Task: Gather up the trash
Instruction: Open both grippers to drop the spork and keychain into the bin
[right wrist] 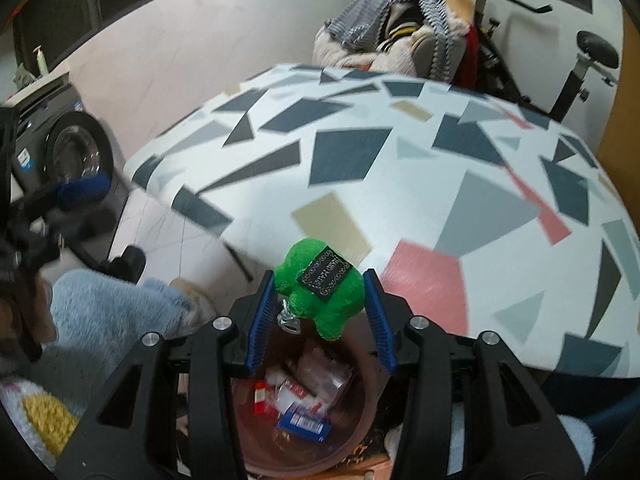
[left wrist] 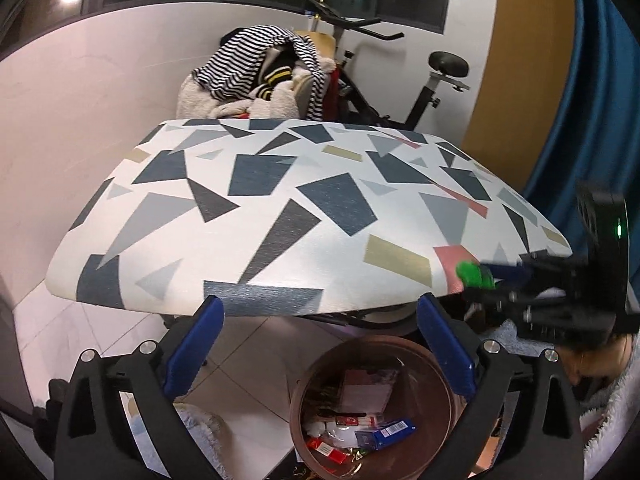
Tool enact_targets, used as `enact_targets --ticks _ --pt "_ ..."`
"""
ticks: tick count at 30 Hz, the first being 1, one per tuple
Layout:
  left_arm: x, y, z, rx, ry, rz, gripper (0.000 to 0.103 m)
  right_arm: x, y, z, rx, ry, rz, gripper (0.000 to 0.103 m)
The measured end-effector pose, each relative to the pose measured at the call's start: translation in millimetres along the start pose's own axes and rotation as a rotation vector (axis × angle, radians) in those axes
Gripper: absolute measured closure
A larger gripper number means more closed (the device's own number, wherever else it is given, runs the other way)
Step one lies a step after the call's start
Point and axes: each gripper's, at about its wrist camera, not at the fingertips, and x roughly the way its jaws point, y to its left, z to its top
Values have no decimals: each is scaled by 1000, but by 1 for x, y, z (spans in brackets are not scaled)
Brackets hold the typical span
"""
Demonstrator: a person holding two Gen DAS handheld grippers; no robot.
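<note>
Both grippers are hovering over the bin [right wrist: 352,432]: my right gripper [right wrist: 320,296] is pinching the green plush toy [right wrist: 320,292], needing centring before release; my left gripper [left wrist: 316,336] is gaping empty.

We saw the bin [left wrist: 304,436] cut off by the left wrist view's lower edge; the right tool [left wrist: 476,278] was motion-blurred there.
</note>
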Motion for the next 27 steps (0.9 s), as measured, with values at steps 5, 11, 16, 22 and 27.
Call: enact_targets --ticks 5,11,16,22,27 --pt "-1 2 0 -8 -6 25 7 16 8 -11 6 72 46 57" --pt "-1 5 -1 -16 -5 63 6 33 19 -23 -19 152 69 56" --pt "0 9 -3 -33 1 81 6 43 26 -30 -42 202 82 54" --pt "-1 12 -1 -39 -3 97 6 43 32 -30 -63 182 43 27" --pt "-3 12 9 -43 -25 114 6 32 27 -19 -61 126 -19 7"
